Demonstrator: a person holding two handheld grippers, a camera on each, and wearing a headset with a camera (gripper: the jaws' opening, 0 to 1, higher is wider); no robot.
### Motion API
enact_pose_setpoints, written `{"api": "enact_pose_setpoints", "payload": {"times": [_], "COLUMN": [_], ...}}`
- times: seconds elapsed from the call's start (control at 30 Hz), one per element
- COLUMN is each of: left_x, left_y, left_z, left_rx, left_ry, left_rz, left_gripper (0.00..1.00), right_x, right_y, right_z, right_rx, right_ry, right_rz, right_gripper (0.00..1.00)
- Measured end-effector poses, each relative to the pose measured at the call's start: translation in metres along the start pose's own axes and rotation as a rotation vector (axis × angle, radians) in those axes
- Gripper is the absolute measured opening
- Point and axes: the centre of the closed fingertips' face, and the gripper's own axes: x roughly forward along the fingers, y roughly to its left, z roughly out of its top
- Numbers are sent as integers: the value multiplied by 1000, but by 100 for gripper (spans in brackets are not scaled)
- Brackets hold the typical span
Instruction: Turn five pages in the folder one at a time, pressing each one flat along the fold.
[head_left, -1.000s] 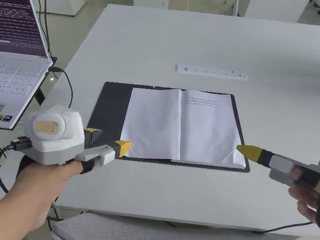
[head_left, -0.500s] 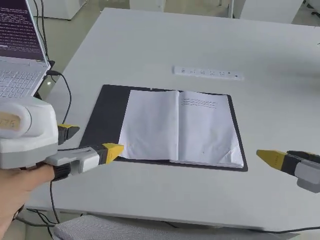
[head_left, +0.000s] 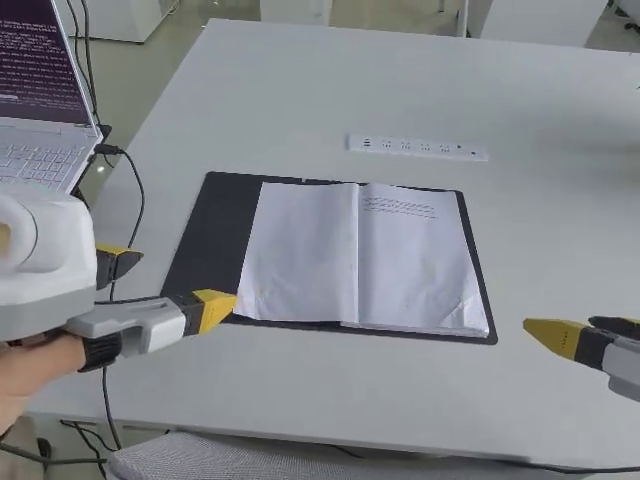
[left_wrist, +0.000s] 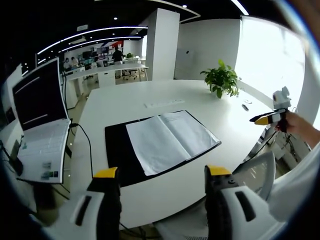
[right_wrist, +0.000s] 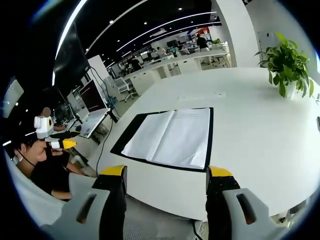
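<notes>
- Centre of the broad white table (head_left: 400, 80): a black card folder (head_left: 215, 240) lies open and flat, its white paper pages (head_left: 305, 250) spread to either side of the fold.
- Black inner cover lies bare along the folder's left side; the right-hand page carries a few lines of print near its top, and its near right corner looks slightly lifted.
- The left gripper (left_wrist: 161, 172), grey with yellow tips, has its jaws spread wide with nothing between them; in the head view it hangs off the near left corner of the folder, clear of it.
- The right gripper (right_wrist: 166, 171), of the same make, is also spread and empty, low at the near right and apart from the folder.
- A long white power strip (head_left: 418, 148) lies beyond the folder's far edge, not touching it.
- An open silver laptop (head_left: 40, 110) stands at the far left of the table, and a thin black cable (head_left: 138, 185) runs down from its corner.
- A green potted plant (left_wrist: 223, 80) stands at the table's far end in the left gripper view.
</notes>
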Motion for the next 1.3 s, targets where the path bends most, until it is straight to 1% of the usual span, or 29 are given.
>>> {"api": "enact_pose_setpoints", "payload": {"times": [0.13, 0.2, 0.27, 0.33, 0.43, 0.53, 0.63, 0.7, 0.73, 0.77, 0.8, 0.87, 0.93, 0.97, 1.0, 1.07, 1.1, 1.17, 1.2, 1.27, 1.3], "left_x": [1, 1, 2, 5, 11, 22, 37, 48, 55, 57, 65, 74, 85, 92, 98, 111, 114, 133, 140, 155, 165], "left_y": [0, -1, -2, -3, -6, -11, -16, -22, -25, -26, -32, -36, -42, -47, -50, -59, -61, -76, -81, -95, -101], "left_z": [-5, -6, -5, -5, -4, -5, -6, -9, -10, -11, -11, -12, -12, -13, -13, -12, -11, -9, -9, -7, -6], "left_rx": [-4, 1, -4, -5, -1, 5, 14, 22, 33, 34, 40, 34, 36, 37, 39, 44, 49, 53, 58, 74, 80], "left_ry": [14, 24, 21, 27, 29, 27, 28, 52, 57, 59, 61, 66, 66, 69, 66, 64, 61, 57, 57, 54, 53], "left_rz": [5, 5, 4, 3, -3, -9, -22, -38, -41, -44, -59, -71, -85, -97, -102, -124, -130, -162, -169, -197, -203], "left_gripper": [67, 66, 66, 66, 66, 63, 63, 63, 62, 62, 62, 61, 60, 61, 61, 61, 61, 61, 61, 61, 62], "right_x": [1, 1, 2, 2, 4, 7, 11, 14, 16, 16, 19, 22, 24, 27, 29, 31, 33, 37, 39, 42, 44], "right_y": [-2, -3, -5, -6, -9, -12, -12, -12, -12, -12, -14, -15, -16, -18, -19, -20, -21, -23, -23, -24, -25], "right_z": [-1, 2, 3, 3, 3, 1, -1, -3, -3, -3, -5, -7, -9, -10, -11, -12, -13, -15, -16, -17, -18], "right_rx": [2, 17, 27, 29, 34, 40, 55, 64, 63, 63, 68, 73, 79, 81, 81, 79, 84, 95, 101, 104, 109], "right_ry": [2, -12, -20, -20, -19, -20, -17, -9, -12, -14, -6, -7, -3, 0, 3, -2, -2, -7, -5, -14, -12], "right_rz": [0, 5, 5, 2, 4, 5, 12, 20, 25, 26, 23, 24, 27, 25, 24, 22, 21, 23, 23, 24, 26], "right_gripper": [63, 63, 62, 62, 62, 61, 61, 61, 61, 61, 60, 60, 60, 60, 60, 60, 60, 60, 60, 60, 60]}}
